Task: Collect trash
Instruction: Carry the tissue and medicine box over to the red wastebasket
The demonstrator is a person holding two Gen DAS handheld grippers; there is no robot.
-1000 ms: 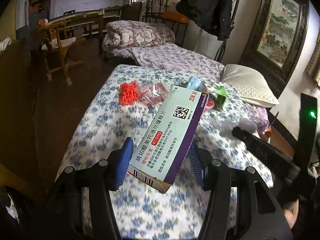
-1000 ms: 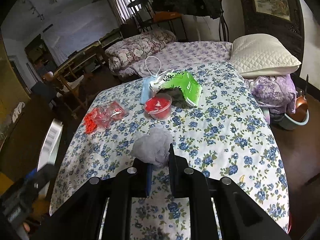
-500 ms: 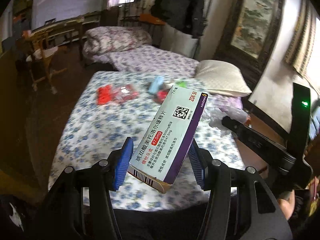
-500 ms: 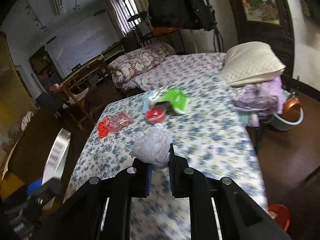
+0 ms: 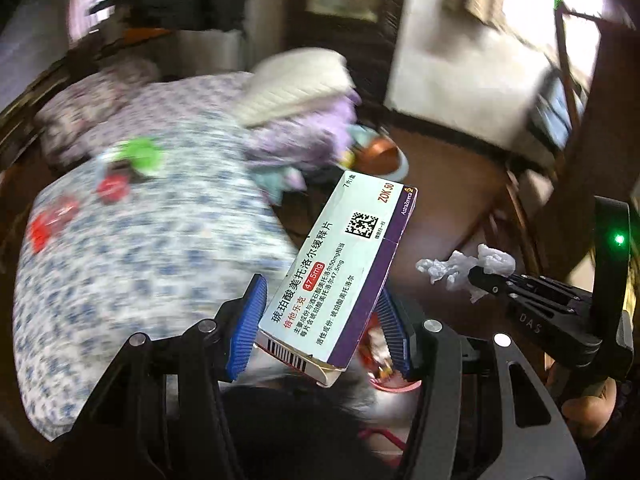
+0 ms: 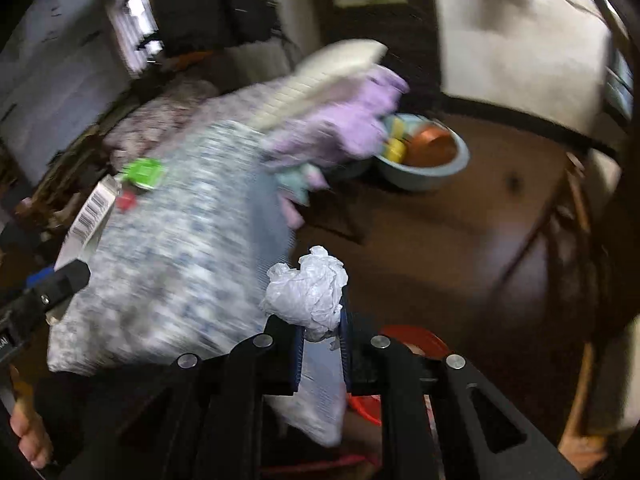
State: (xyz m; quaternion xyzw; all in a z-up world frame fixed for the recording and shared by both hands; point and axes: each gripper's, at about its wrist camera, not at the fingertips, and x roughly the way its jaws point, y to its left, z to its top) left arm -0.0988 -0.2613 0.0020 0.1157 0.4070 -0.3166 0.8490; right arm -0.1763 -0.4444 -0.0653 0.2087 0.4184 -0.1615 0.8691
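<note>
A medicine box (image 5: 340,272) is clamped lengthwise in the left gripper (image 5: 320,320), a crumpled bag (image 6: 308,292) pinched in the right gripper (image 6: 320,344) — both held just above a red bin (image 6: 416,340), the bed (image 5: 120,264) alongside.

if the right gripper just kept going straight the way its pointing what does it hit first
Probably the bare brown floor. The right gripper, shut on the crumpled white plastic, points past the bed's edge. The blue basin lies further off to the right. Blur makes depth unsure.
</note>
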